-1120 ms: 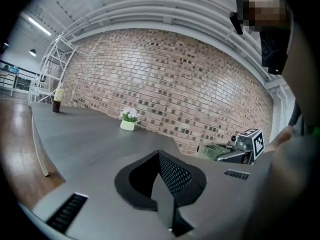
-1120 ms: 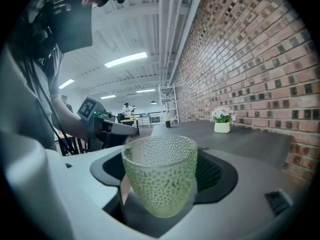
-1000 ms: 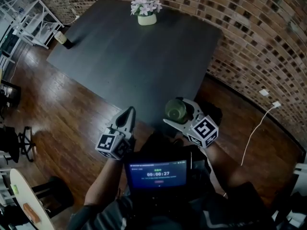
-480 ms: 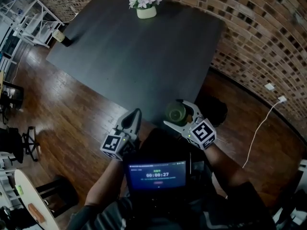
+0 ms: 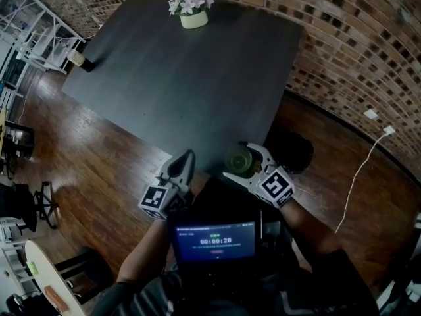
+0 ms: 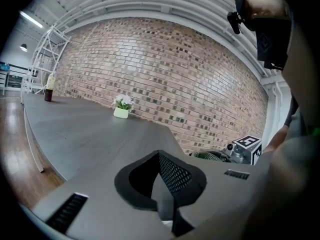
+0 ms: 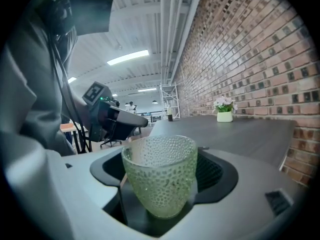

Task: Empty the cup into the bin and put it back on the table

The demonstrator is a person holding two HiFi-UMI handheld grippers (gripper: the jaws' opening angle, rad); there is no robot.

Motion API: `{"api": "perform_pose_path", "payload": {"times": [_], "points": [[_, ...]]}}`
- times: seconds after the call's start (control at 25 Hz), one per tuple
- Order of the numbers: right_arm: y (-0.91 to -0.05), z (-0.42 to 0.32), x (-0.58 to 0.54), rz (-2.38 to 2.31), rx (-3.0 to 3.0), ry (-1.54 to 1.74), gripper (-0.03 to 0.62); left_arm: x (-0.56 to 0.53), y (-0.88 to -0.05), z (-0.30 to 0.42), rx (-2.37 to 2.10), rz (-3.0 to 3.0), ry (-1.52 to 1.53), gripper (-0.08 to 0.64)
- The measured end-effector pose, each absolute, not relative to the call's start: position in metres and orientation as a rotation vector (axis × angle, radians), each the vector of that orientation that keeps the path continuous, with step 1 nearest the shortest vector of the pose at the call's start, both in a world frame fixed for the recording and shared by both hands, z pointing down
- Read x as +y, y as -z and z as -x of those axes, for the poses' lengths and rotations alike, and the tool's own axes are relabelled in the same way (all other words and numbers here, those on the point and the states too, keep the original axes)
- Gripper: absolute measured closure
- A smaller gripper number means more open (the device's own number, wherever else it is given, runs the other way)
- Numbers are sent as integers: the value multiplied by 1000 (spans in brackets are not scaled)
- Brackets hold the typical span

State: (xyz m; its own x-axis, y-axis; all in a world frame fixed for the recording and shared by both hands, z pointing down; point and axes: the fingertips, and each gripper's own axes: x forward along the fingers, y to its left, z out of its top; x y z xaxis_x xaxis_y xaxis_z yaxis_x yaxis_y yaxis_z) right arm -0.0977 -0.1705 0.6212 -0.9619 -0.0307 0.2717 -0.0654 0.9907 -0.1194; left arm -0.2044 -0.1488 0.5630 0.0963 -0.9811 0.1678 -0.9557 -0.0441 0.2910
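Pinching cup [image 7: 160, 176] btwn pads of right gripper [image 5: 241, 161], one pad each side of its wall, jaws spread wide to fit. Green-tinted pebbled glass, upright, mouth up. In head view, right at near corner of table [image 5: 184, 84], overlapping its edge; can't tell if resting on it or held just off.

Pressed together at tips on left gripper [image 5: 185, 159], nothing btwn. Pointing at same table edge, just left of cup, apart from it.

Marker cubes [image 5: 275, 185] at back of both grippers, w/ forearms [image 5: 148, 249] behind. Lit screen [image 5: 216, 241] at chest below, showing a timer.

Dark round bin [image 5: 295, 151] on wooden floor [image 5: 99, 170], just right of table corner, near cup.

Far across table: small pot of flowers [image 5: 191, 12] close to brick wall [image 5: 355, 51], bottle [image 5: 77, 59] at far left corner. White shelving [image 5: 33, 25] beyond bottle. White cable [image 5: 358, 183] trailing over floor at right.
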Motion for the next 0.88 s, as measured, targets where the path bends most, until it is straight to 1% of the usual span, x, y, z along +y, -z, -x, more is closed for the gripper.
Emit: {"api": "perform_pose_path", "payload": {"times": [0.24,0.28,0.32,0.56,0.88], "points": [[-618,99,-170,-54,-2862,-232,180,-154,-558,204,-1926,-2057,99,560],[-620,99,-169,-41,-2862,-222,127,-154,-558,204,-1927,-2058,100,560],[-621,99,-169,-31,-2863,-209,121,-154,-558,204,-1928,-2058,103,560],[-611,93,-171,-49,-2877,-210,121,-155,-550,201,-1940,-2059,114,560],[-568,74,-179,-107,-2891,-232,121,-155,-504,200,-1954,-2069,124,560]]}}
